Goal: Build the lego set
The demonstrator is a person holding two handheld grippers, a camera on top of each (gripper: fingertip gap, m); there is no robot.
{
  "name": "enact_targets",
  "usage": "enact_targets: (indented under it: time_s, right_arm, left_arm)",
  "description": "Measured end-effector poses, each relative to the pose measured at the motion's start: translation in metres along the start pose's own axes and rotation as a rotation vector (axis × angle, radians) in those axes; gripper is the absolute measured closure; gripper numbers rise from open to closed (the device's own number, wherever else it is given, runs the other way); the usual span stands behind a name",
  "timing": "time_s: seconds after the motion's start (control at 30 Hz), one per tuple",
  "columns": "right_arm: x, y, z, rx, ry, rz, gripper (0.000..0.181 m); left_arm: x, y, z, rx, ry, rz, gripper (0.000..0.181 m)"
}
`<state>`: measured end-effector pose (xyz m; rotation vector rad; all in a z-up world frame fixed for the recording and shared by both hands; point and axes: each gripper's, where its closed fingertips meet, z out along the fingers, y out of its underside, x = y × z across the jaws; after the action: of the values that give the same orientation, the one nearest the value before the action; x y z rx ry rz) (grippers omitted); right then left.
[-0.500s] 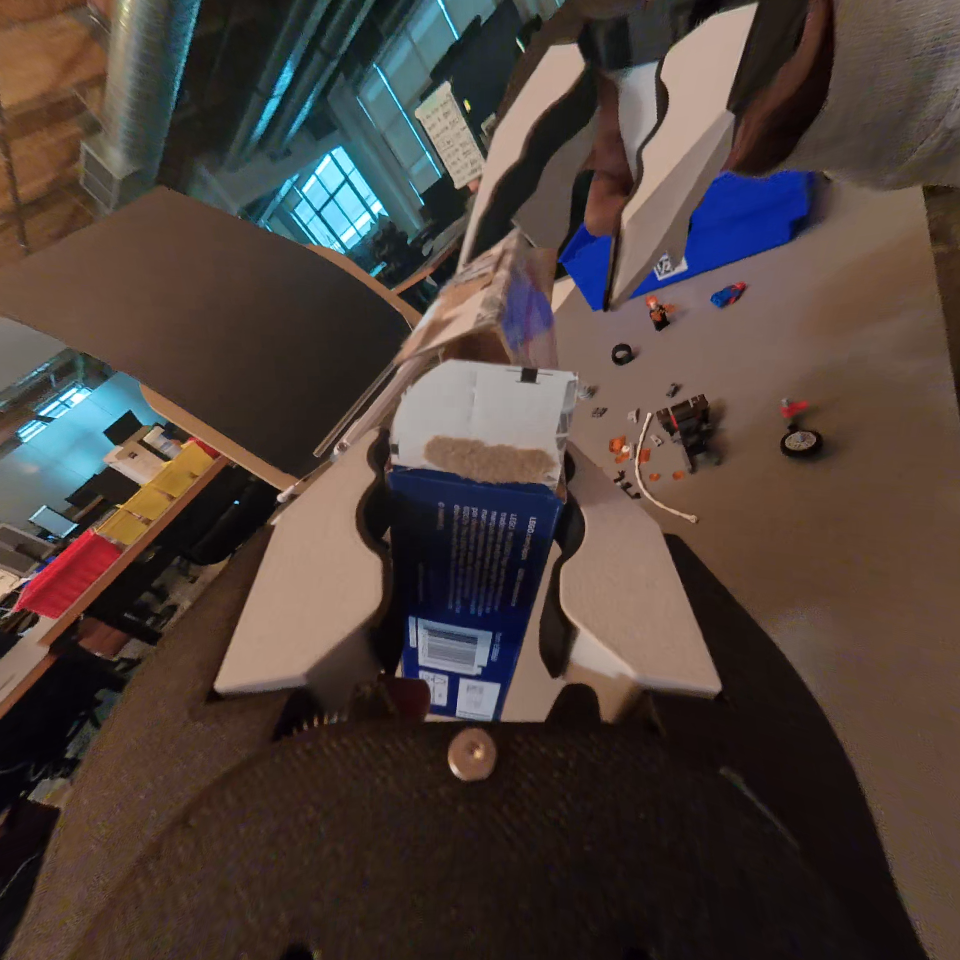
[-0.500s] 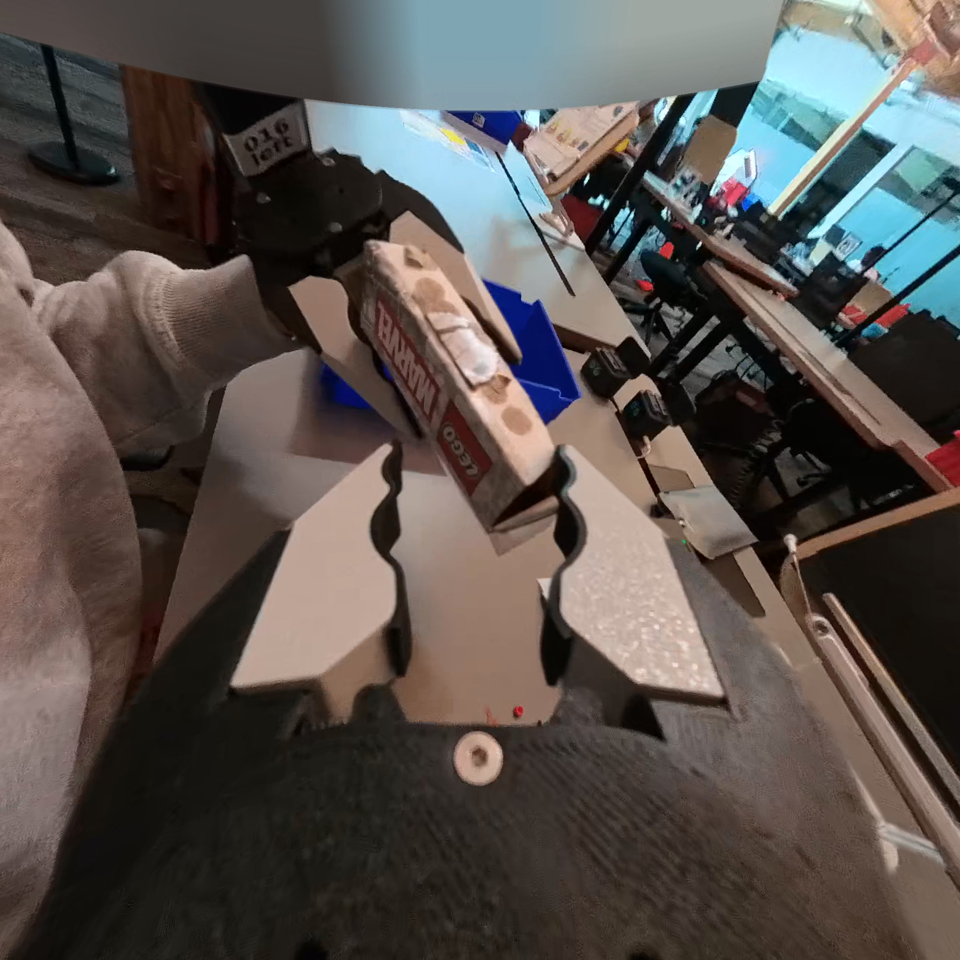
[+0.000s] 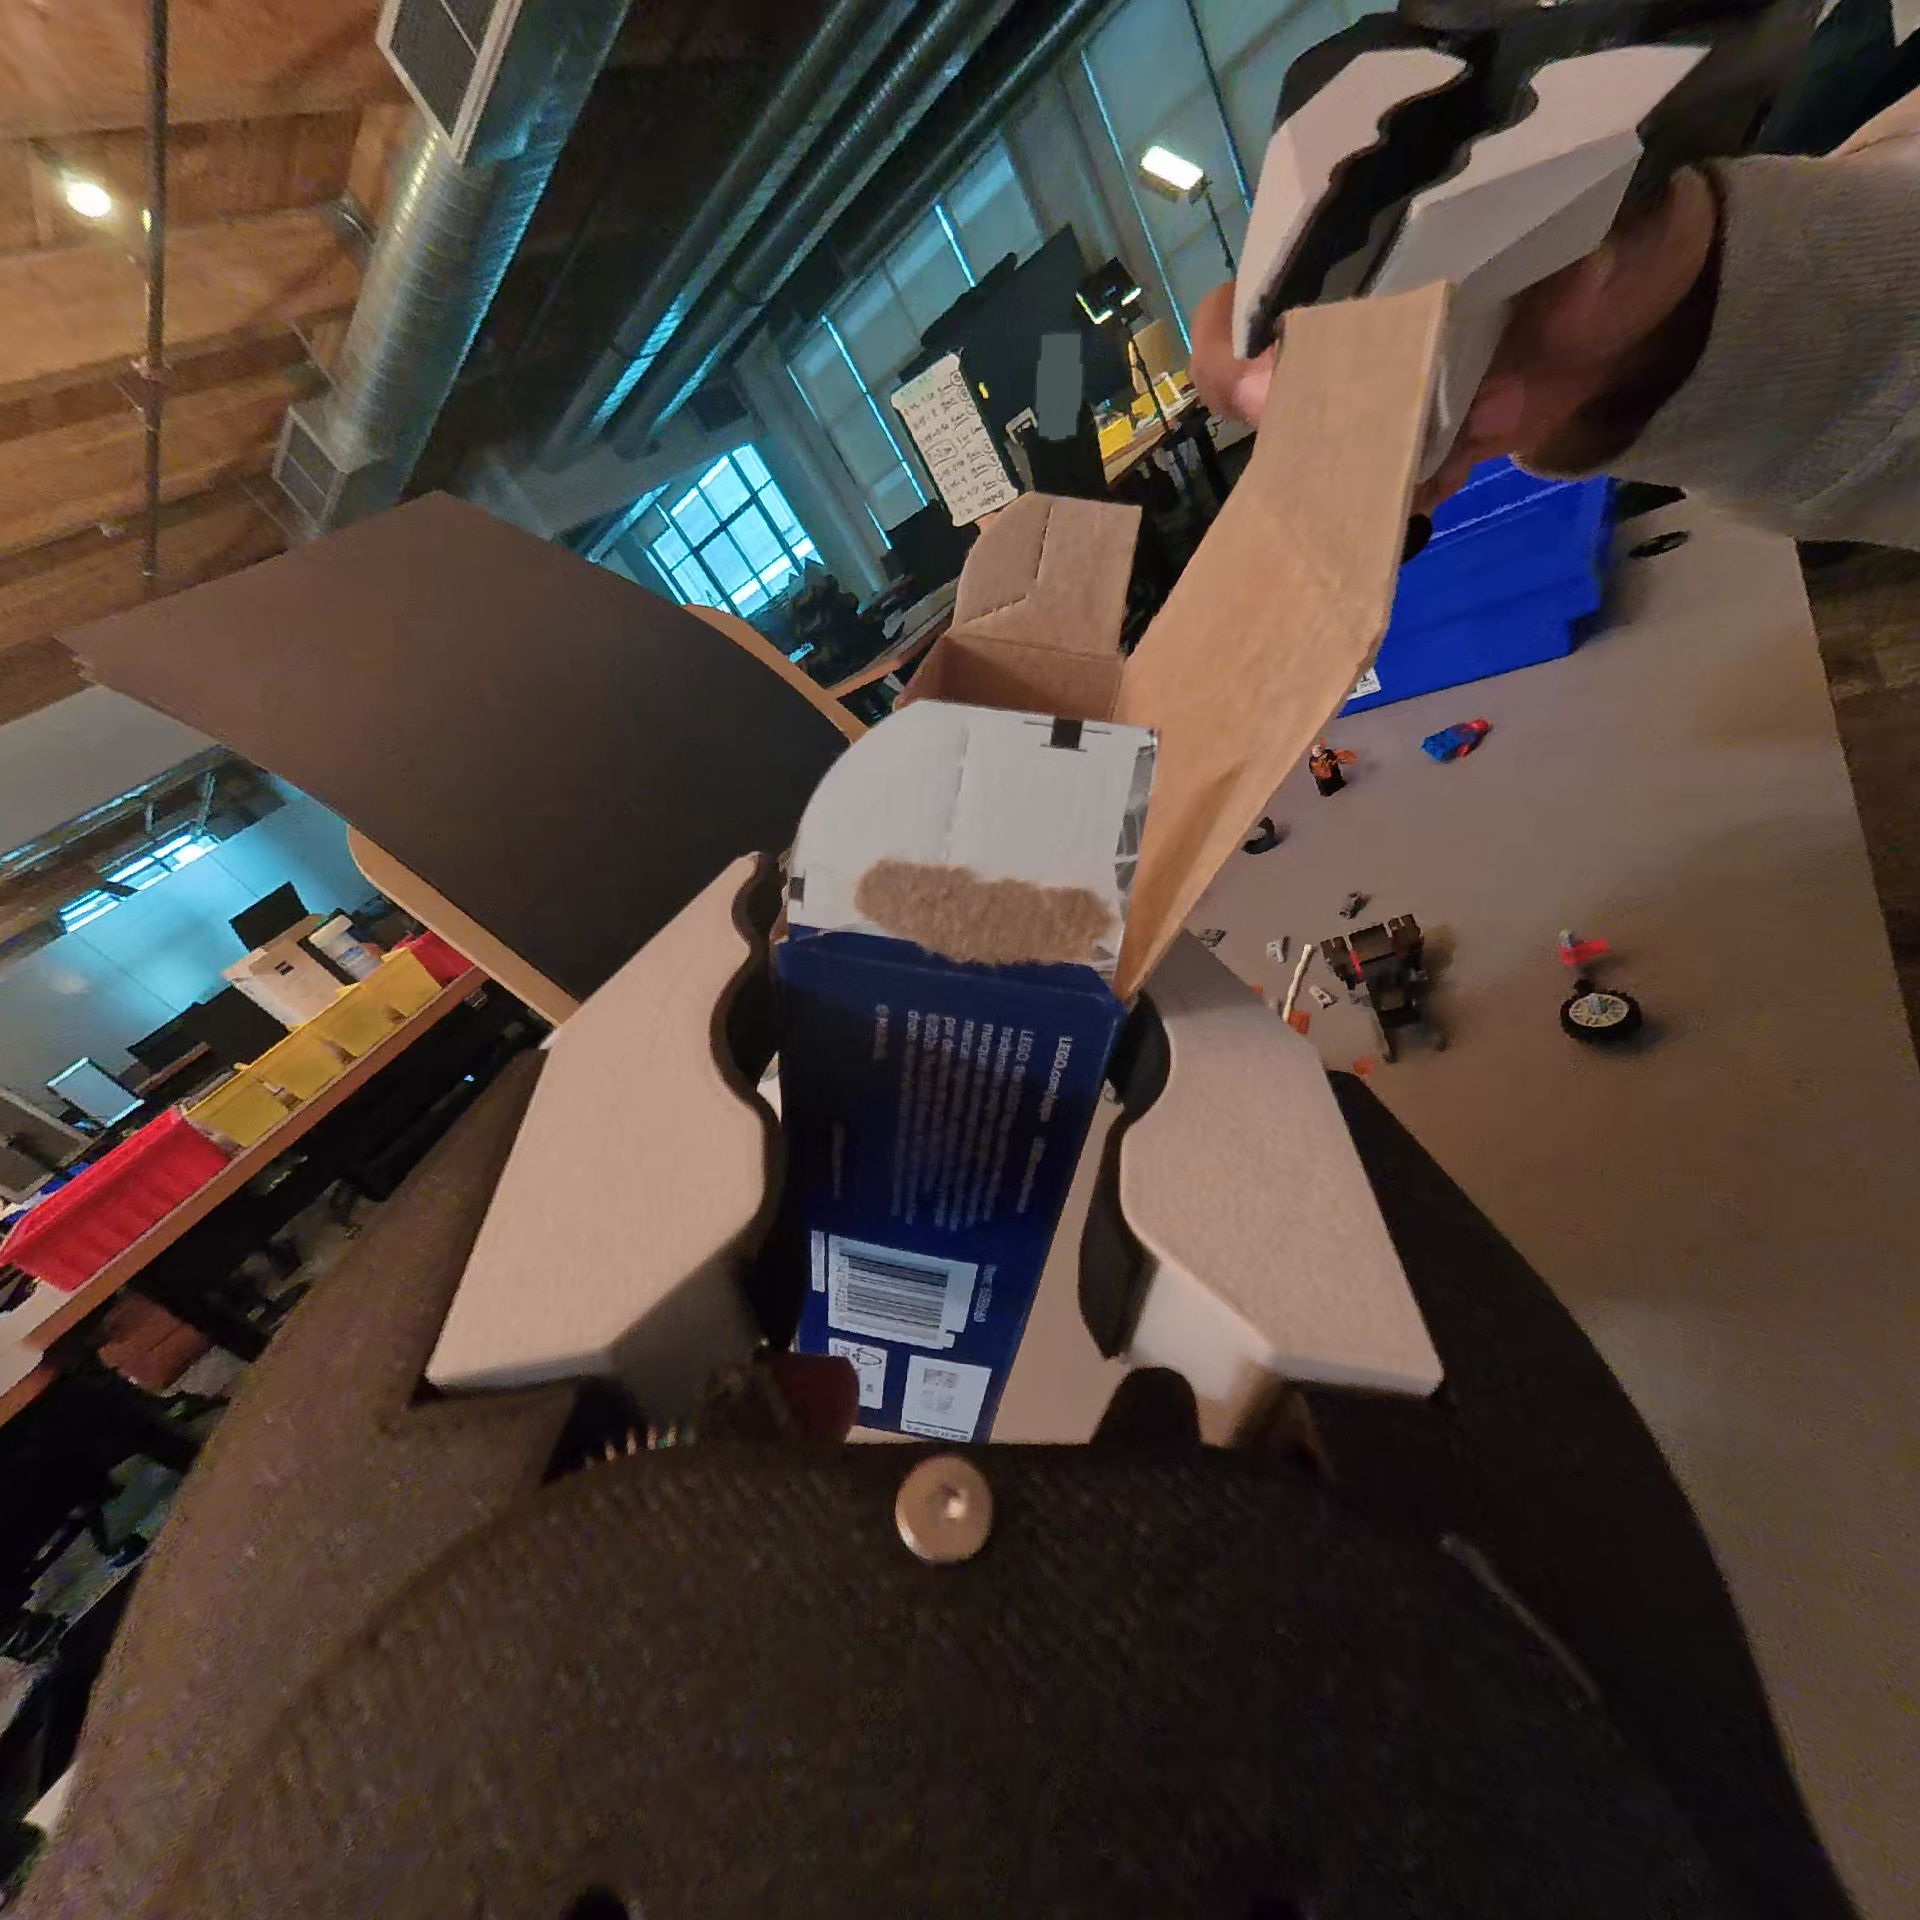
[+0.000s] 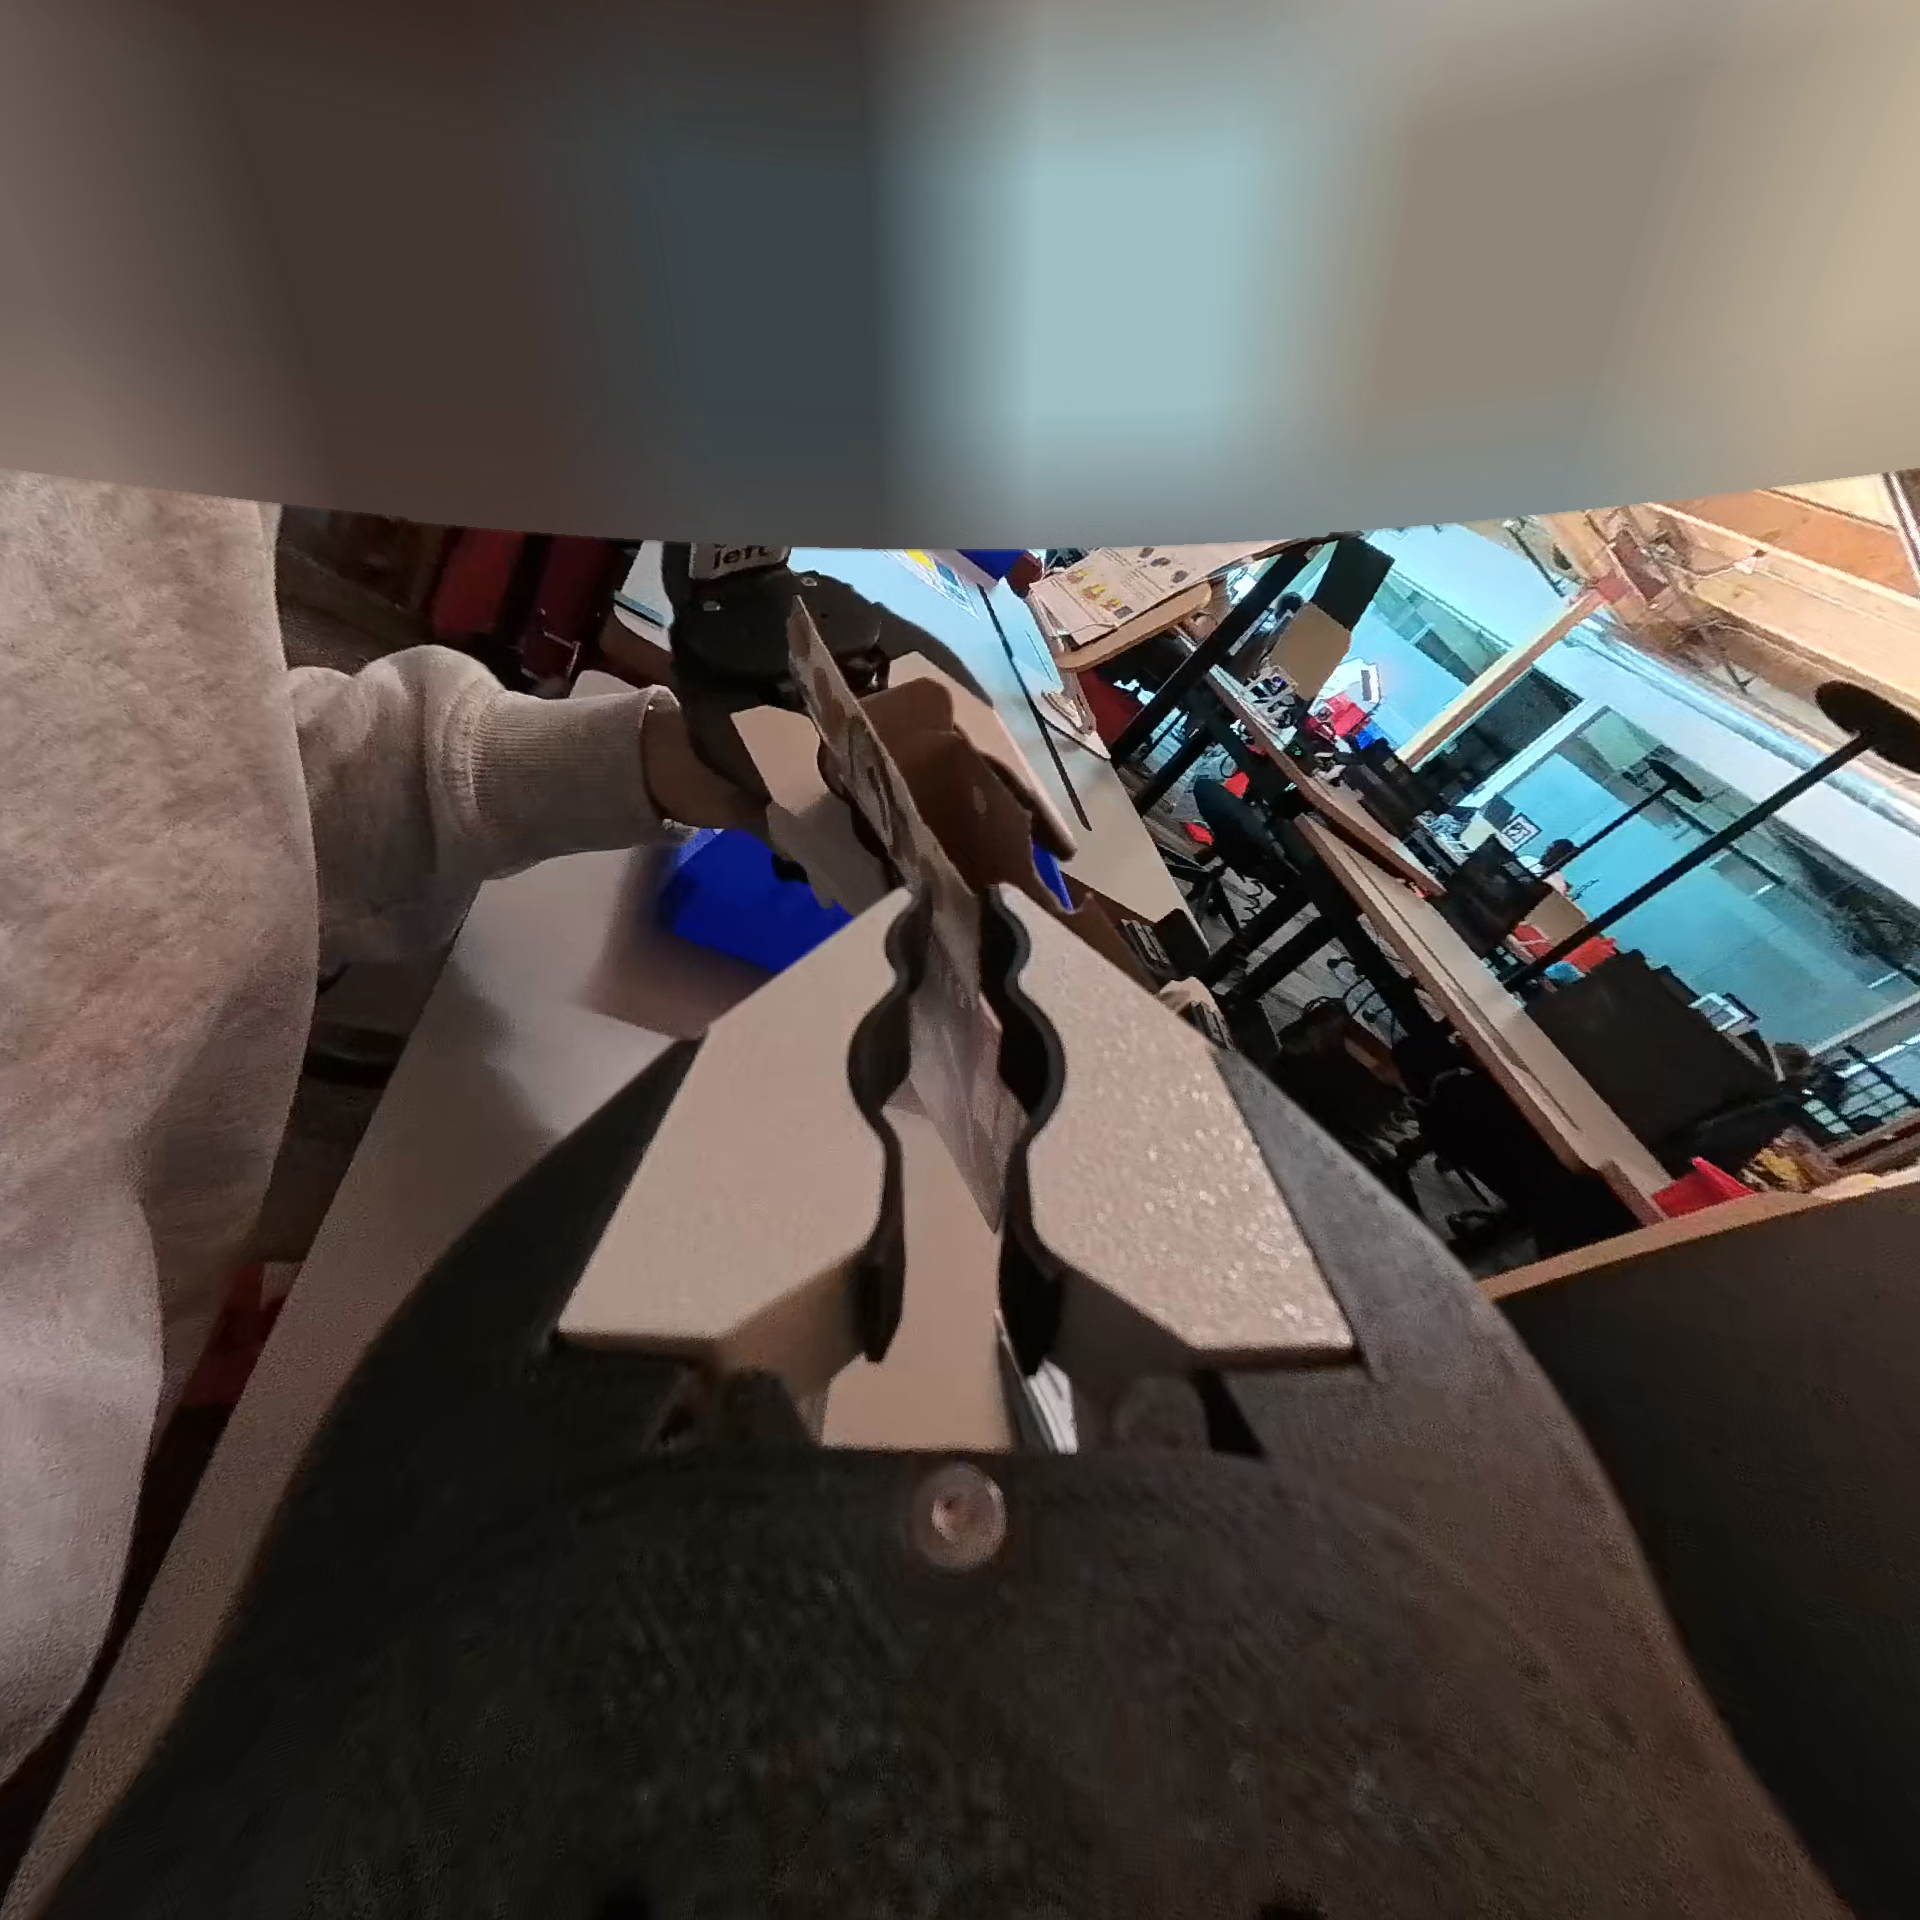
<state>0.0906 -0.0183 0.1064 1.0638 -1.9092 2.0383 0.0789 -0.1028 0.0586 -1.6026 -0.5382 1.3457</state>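
Observation:
My left gripper is shut on a blue lego box and holds it up above the grey table. The box's far end is open, with a long brown flap pulled out to the upper right. My right gripper is shut on the end of that flap. In the right wrist view my right gripper pinches the flap, with the left gripper and box just beyond. A half-built dark model, a wheel and a minifigure lie on the table.
A blue bin stands at the table's far end. Small loose bricks and a white string lie near the model. A dark curved panel rises at the left. A grey sleeve reaches in from the left. About 10 cm separates my left fingertips from my right. Both grippers' tips are roughly 25 cm from the wheel. Between my left fingertips and the half-built dark model there is roughly 25 cm.
My right gripper, open around the box's end before, has shut on the flap and pulled it up and away. The box end now stands open. The left gripper keeps its hold.

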Motion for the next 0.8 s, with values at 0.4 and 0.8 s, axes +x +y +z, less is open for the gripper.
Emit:
enact_targets:
  time_s: [0.4, 0.8]
  right_arm:
    - [0.061, 0.002, -0.037, 0.028, 0.397, 0.052, 0.141]
    - [0.053, 0.050, -0.108, -0.106, 0.607, 0.190, 0.142]
  left_arm:
    - [-0.027, 0.012, -0.005, -0.067, -0.135, -0.044, 0.119]
    - [-0.143, 0.034, -0.144, -0.116, -0.742, -0.223, 0.120]
